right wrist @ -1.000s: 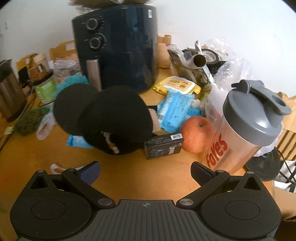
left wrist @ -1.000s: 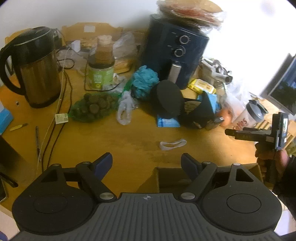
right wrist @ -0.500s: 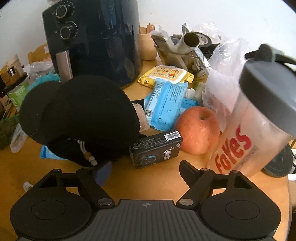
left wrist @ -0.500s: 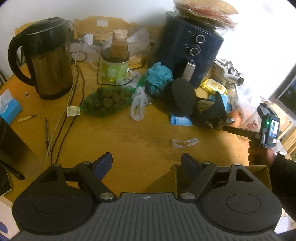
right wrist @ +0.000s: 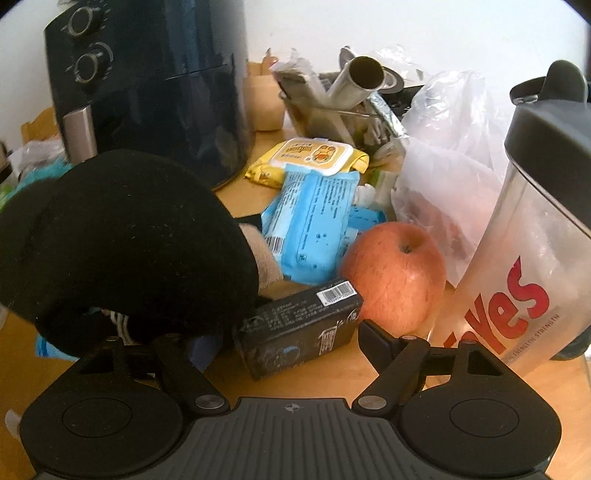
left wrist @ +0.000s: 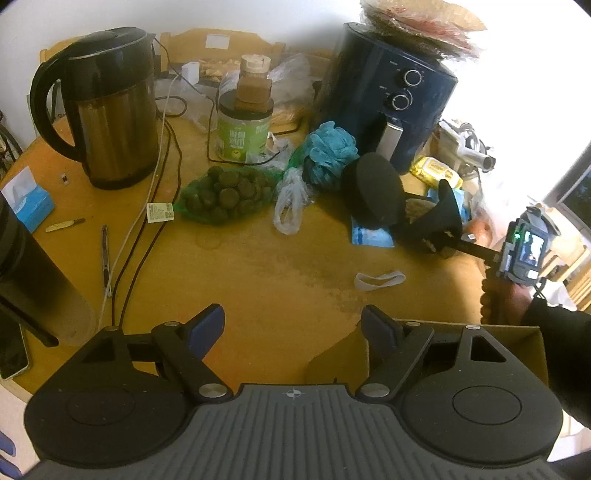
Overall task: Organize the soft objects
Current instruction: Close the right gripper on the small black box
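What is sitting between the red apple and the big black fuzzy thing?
In the right wrist view, a small black box with a barcode lies between the apple and the black plush, beside the apple.

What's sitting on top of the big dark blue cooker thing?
On the air fryer sits a stack of flat round breads in clear plastic wrap. How many there are, or what lies beneath them, is covered.

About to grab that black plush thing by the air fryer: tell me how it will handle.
The black plush item looks soft, so it would likely squash between the fingers. Its round ears may flop. Probably light; it shouldn't roll.
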`<state>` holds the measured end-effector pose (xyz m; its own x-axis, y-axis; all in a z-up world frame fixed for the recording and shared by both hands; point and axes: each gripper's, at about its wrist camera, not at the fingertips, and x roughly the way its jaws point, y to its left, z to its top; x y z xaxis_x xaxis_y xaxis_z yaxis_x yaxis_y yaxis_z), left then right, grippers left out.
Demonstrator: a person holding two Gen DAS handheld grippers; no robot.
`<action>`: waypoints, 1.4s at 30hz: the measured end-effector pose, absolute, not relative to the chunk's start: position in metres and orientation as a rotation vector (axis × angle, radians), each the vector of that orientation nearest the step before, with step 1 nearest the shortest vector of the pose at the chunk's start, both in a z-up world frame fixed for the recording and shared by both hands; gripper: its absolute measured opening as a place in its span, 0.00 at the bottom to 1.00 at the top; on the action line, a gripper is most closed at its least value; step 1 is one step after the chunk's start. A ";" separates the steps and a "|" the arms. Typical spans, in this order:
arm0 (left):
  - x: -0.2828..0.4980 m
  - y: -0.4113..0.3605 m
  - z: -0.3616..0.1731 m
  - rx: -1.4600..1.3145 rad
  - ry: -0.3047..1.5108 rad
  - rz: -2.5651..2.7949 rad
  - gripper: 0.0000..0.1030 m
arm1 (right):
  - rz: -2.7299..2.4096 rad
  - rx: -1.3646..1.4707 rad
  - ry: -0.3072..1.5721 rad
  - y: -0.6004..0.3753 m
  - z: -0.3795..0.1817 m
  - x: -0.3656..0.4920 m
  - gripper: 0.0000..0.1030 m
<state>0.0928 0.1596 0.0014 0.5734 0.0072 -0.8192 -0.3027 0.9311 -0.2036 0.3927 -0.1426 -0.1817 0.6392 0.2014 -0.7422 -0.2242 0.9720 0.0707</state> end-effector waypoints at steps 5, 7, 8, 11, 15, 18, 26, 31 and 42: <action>0.089 0.160 0.003 -0.340 0.940 0.181 0.79 | 0.230 -0.029 0.845 -0.141 -0.183 0.393 0.59; 0.089 0.159 0.003 -0.338 0.943 0.180 0.79 | 0.235 -0.031 0.853 -0.141 -0.181 0.390 0.53; 0.089 0.159 0.003 -0.336 0.942 0.179 0.79 | 0.238 -0.033 0.855 -0.141 -0.180 0.388 0.48; 0.089 0.157 0.004 -0.332 0.936 0.174 0.79 | 0.260 -0.048 0.867 -0.144 -0.175 0.379 0.37; 0.092 0.154 0.006 -0.328 0.928 0.162 0.79 | 0.291 -0.038 0.887 -0.153 -0.166 0.369 0.31; 0.093 0.151 0.007 -0.325 0.924 0.153 0.79 | 0.300 -0.052 0.892 -0.160 -0.160 0.360 0.31; 0.098 0.147 0.007 -0.322 0.914 0.135 0.79 | 0.288 -0.020 0.969 -0.173 -0.170 0.350 0.38; 0.103 0.143 0.011 -0.306 0.904 0.126 0.79 | 0.281 0.009 0.968 -0.172 -0.174 0.354 0.56; 0.112 0.140 0.014 -0.265 0.905 0.113 0.79 | 0.215 -0.023 0.990 -0.164 -0.184 0.375 0.33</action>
